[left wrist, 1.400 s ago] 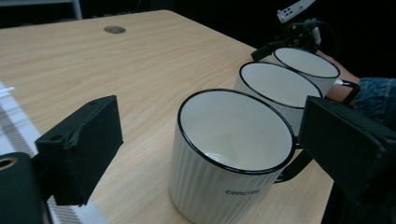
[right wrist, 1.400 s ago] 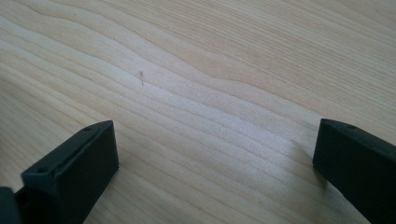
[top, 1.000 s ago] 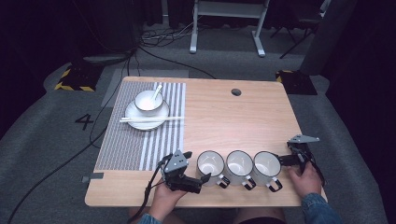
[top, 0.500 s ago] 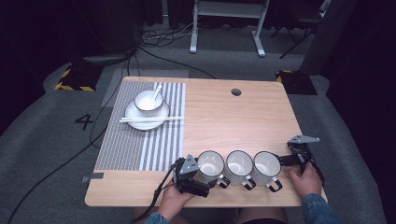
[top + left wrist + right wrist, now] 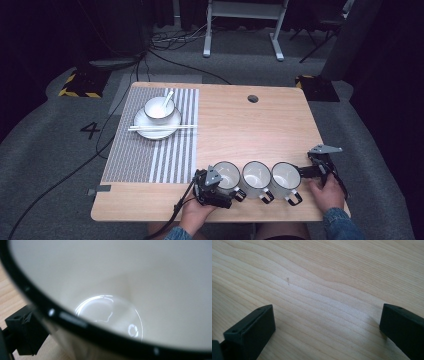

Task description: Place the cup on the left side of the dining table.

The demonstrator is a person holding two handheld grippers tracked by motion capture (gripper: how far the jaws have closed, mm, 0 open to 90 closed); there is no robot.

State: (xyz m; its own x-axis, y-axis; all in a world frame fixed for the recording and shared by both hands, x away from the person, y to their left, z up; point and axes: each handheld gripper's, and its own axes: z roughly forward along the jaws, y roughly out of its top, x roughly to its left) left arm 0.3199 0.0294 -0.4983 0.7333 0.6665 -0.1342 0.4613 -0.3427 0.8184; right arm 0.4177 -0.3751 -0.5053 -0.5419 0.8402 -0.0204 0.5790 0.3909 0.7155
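Beside the striped mat (image 5: pixel 150 145), our left gripper (image 5: pixel 214 186) reaches the first of three mugs (image 5: pixel 226 175), fingers around its rim, grip uncertain; our right gripper (image 5: pixel 316 167) idles wide apart. Moving remains.

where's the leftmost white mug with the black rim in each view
High view: the leftmost white mug with the black rim stands at the left end of the three-mug row on the near edge of the wooden table, against the left gripper.
Left gripper view: its rim and glossy inside sit very close to the camera.
Right gripper view: not in it.
Shared landmark: the table's pale wood grain.
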